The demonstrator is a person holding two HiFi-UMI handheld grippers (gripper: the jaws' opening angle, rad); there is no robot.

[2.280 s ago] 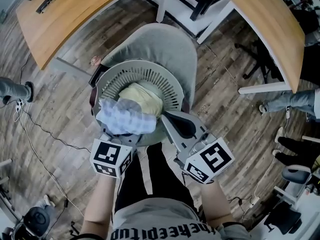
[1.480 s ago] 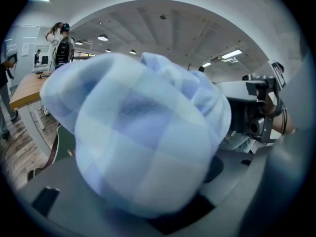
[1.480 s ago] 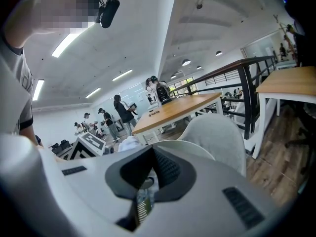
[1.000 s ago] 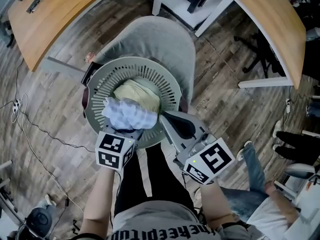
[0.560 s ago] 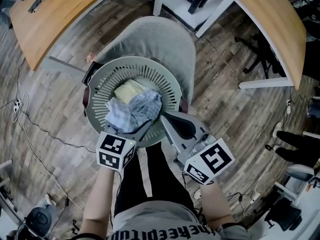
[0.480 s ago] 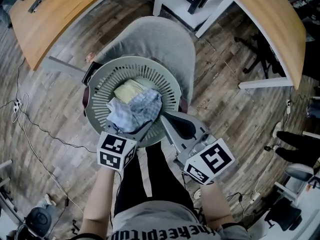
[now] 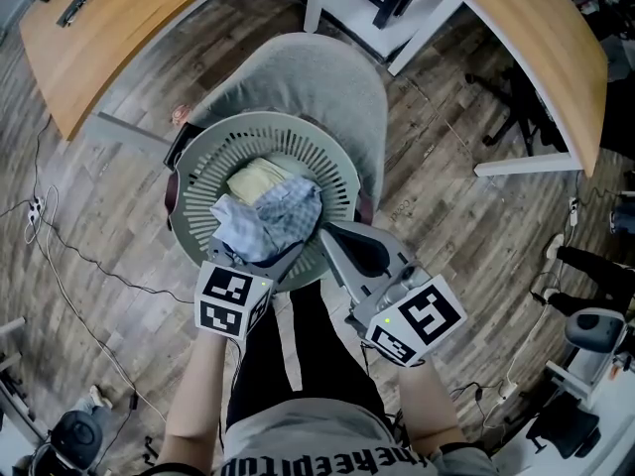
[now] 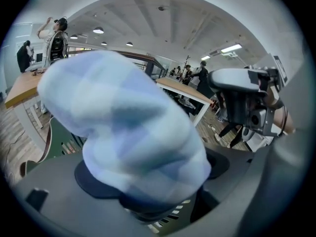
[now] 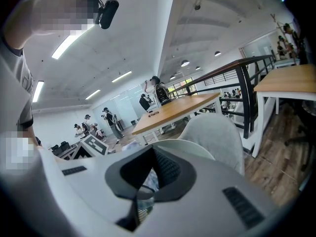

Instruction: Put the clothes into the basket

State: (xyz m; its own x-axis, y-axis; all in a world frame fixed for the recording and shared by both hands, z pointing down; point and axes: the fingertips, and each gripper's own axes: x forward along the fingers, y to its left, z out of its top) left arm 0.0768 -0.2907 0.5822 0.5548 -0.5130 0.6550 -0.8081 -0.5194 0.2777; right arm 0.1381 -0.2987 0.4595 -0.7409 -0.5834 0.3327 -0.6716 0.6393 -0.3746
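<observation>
Clothes are heaped inside the basket (image 7: pixel 196 159), which is set on the seat of a grey chair (image 7: pixel 308 77). A blue checked cloth (image 7: pixel 268 221) is spread over the basket's near half, and a pale yellow cloth (image 7: pixel 252 178) is seen beyond it, toward the basket's far wall. The left tongs (image 7: pixel 263 259) are held at the basket's near rim. Their jaws have just been opening and are spread wide, with the blue checked cloth lying loose across them, pressed by neither pad. The right tongs (image 7: pixel 329 234) are closed on the basket's near-right rim, and slats are seen in the narrow slit between the pads.
</observation>
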